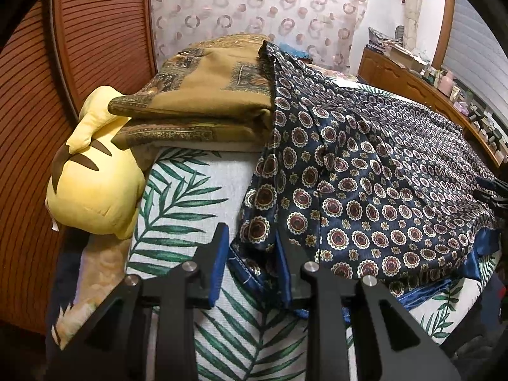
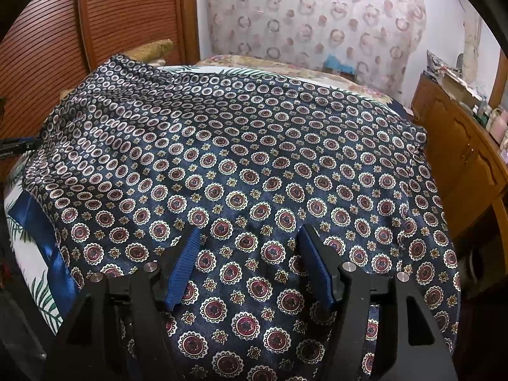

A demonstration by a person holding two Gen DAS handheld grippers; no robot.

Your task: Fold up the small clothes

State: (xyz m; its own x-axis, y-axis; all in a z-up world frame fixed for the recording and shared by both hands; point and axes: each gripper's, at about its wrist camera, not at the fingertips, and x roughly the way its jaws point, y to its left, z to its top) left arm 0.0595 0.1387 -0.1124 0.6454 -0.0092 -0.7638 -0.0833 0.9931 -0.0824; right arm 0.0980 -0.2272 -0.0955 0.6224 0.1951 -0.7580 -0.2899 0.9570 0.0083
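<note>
— Shirt [image 2: 254,158], one of them, navy with red-and-white rosettes, spread over the bed [image 1: 190,190] with the palm-leaf sheet. How many grippers do you count?

— Two. The left gripper [image 1: 252,254] sits at the shirt's edge, at about six o'clock in its own view, jaws apart. Its left blue pad [image 1: 219,263] is over the leaf sheet; the right one is half buried in the folds of cloth. A blue hem lies between them, but nothing is pinched.

— And the other?

— The right gripper [image 2: 250,260] hovers low over the middle of the cloth, jaws spread wide, two blue pads [image 2: 184,266] showing, patterned fabric between them. I can't tell whether they touch it.

— Anything else on the bed?

— One yellow plush toy [image 1: 95,190] with brown stripes at nine o'clock in the left view, and one folded brown blanket [image 1: 203,101] at eleven o'clock, its end tucked under the shirt's raised corner.

— Furniture?

— One wooden dresser [image 2: 460,146] at three o'clock with clutter on top, one slatted wooden door [image 1: 95,31] at ten o'clock, one curtain [image 2: 317,16] with ring prints at twelve.
</note>
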